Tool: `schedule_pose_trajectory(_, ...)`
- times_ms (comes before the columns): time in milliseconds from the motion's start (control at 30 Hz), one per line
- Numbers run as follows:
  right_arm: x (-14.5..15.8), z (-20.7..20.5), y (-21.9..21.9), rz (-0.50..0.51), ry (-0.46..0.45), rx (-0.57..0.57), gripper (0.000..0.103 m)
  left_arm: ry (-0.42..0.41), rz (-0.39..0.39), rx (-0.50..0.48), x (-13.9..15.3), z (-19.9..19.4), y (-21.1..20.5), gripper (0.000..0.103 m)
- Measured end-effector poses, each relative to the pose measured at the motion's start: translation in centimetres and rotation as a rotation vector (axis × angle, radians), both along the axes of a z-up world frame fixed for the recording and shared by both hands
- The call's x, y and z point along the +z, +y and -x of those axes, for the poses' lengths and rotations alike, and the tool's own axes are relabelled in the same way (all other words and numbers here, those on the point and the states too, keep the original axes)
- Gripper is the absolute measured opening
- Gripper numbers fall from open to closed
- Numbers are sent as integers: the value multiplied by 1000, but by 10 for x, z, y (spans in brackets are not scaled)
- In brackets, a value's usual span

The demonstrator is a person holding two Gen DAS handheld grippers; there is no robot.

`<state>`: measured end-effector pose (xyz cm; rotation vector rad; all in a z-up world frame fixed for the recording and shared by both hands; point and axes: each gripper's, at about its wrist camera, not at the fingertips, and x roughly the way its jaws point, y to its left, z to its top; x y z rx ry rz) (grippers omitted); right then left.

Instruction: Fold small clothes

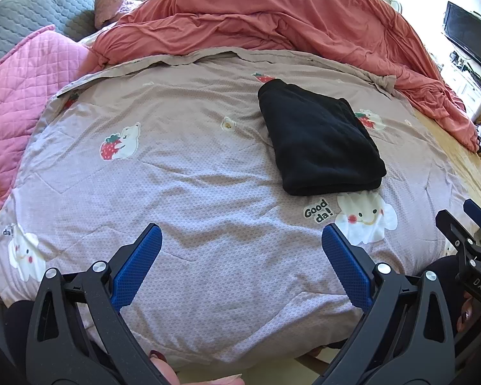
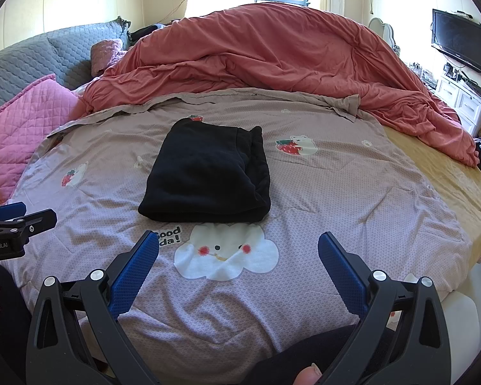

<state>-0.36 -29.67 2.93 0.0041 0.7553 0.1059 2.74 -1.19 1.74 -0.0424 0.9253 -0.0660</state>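
a soft black fleece garment (image 2: 205, 170) lies folded into a thick, roughly square bundle on the bed, resting on the mauve quilt printed with cartoon clouds and strawberries (image 2: 336, 199). its layers stack up plainly: the near edge is a rounded fold with a second layer peeking out underneath, and along its right side a ribbed band stands up in a little ridge toward the far corner. the fabric looks plush and matte, with no print showing. just in front of its near edge the quilt carries a white smiling cloud (image 2: 226, 252) and a small "good da!" label (image 1: 317, 214).

the left tongs (image 1: 242, 235) hang above the near part of the quilt, blue textured pads spread wide, nothing between them; the garment sits ahead and off to their right. the right tongs (image 2: 239, 245) are likewise spread apart and empty, poised over the cloud print, with the bundle straight ahead and clear of both pads.

behind the garment, toward the far side of the bed, a rumpled salmon-red duvet (image 2: 272, 54) is heaped up. a pink quilted pillow (image 2: 19, 128) lies at the left edge, with a grey quilted headboard cushion (image 2: 48, 51) beyond it. a black flat screen (image 2: 460, 40) hangs on the right wall.
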Motion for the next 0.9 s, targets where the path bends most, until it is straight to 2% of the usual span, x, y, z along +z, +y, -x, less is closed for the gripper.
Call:
schedule_pose_trajectory(400, -2, 1, -12, -10, 5, -11, 99, 8, -13, -21, -1, -3, -6, 94)
schedule_pose_trajectory(533, 5, 3, -35, -48, -10, -84, 99, 25, -36, -10, -3, -7, -3, 94)
schedule_pose_trajectory(633, 13, 4, -77, -89, -36, -238, 99, 46, -10, -8, -4, -11, 19, 94)
schedule_pose_trajectory(700, 16, 13, -133, -91, -67, -414, 99, 53, 37, 17, -6, -17, 44, 94)
schedule_pose_trajectory(767, 9, 27, -193, -84, -73, -587, 99, 71, 66, 113, -13, -29, 99, 94)
schedule_pose_trajectory(833, -10, 47, -262, -96, -19, -794, 99, 72, 52, 216, -20, -39, 147, 94)
schedule_pose_trajectory(900, -36, 74, -326, -145, 27, -976, 99, 107, 6, 367, -34, -52, 214, 94)
